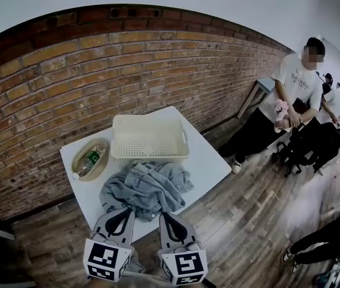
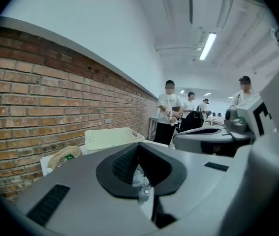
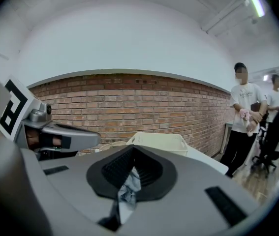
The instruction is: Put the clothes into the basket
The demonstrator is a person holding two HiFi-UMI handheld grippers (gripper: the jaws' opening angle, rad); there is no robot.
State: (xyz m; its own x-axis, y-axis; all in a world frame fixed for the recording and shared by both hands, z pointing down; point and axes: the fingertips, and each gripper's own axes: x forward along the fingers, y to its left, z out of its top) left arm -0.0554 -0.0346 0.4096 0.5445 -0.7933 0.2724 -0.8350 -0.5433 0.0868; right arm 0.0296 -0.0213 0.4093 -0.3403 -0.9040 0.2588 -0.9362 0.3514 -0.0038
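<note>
The crumpled grey-blue denim garment (image 1: 149,188) lies on the white bench (image 1: 208,161), just in front of the cream perforated plastic basket (image 1: 150,155). The left tool (image 1: 120,216) and right tool (image 1: 171,221), side by side, each clench its near edge. The basket sits straight beyond, about equally near both.

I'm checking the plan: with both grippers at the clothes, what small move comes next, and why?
Probably raise both together: the left gripper and right gripper are shut on the clothes, which lie on the table in front of the basket, so they must clear its wall.
</note>
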